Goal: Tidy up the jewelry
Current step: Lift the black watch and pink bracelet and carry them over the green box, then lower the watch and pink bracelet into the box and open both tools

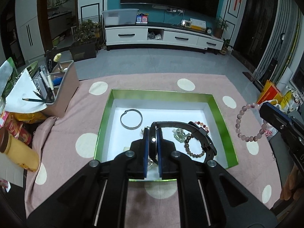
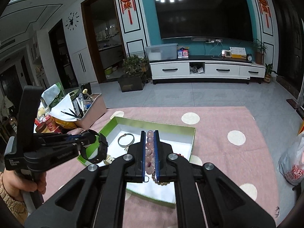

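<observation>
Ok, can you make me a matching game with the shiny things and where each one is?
Things:
1. black watch
2. pink bead bracelet
3. silver bangle
4. brown bead bracelet

Places:
A. lying alone at the box's left
B. held in the right tongs
C. lying in the box by the watch strap
D. held in the left tongs

Pairs: 1-D, 2-B, 3-A, 4-C

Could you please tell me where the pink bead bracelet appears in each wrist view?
Left wrist: bracelet at the right edge, hanging from the right tongs, beside the box.
Right wrist: bracelet bottom centre, clamped between the pads.
Shared landmark: green box.
</observation>
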The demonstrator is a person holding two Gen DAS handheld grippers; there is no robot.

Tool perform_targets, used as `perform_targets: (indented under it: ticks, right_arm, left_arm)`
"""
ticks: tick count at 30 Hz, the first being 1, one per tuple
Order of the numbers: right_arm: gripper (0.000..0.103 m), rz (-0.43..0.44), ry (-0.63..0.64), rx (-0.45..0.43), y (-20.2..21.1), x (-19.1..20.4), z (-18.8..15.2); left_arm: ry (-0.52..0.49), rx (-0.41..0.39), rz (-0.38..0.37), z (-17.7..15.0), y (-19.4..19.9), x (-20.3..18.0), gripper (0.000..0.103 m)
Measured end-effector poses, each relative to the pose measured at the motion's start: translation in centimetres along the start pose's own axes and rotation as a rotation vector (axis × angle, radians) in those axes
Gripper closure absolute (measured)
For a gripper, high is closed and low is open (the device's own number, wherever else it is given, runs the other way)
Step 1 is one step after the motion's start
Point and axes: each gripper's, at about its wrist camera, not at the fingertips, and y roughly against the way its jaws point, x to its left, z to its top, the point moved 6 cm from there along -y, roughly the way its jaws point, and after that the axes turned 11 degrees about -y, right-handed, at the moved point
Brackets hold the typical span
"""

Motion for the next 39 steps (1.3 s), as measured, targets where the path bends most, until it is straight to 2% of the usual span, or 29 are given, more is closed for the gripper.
perform_targets:
  ticks: [11, 29, 39]
  right_arm:
    - [0.096, -0.002, -0.013, 0.055, -4.1, -0.7, 0.1]
    - [0.096, -0.004, -0.073, 0.207, -10.4, -2.4, -1.5]
    - [0.096, -0.004, -0.099, 0.262, -13.0, -2.7, -2.4]
  left_arm:
    - [-0.012, 0.085, 0.015, -0.3, -4.7, 0.1, 0.096]
    - [-0.044, 0.175, -0.012, -0.8, -9.1, -0.9, 0.096]
    - [-0.081, 0.205, 0.007, -1.1, -10.6, -1.4, 0.095]
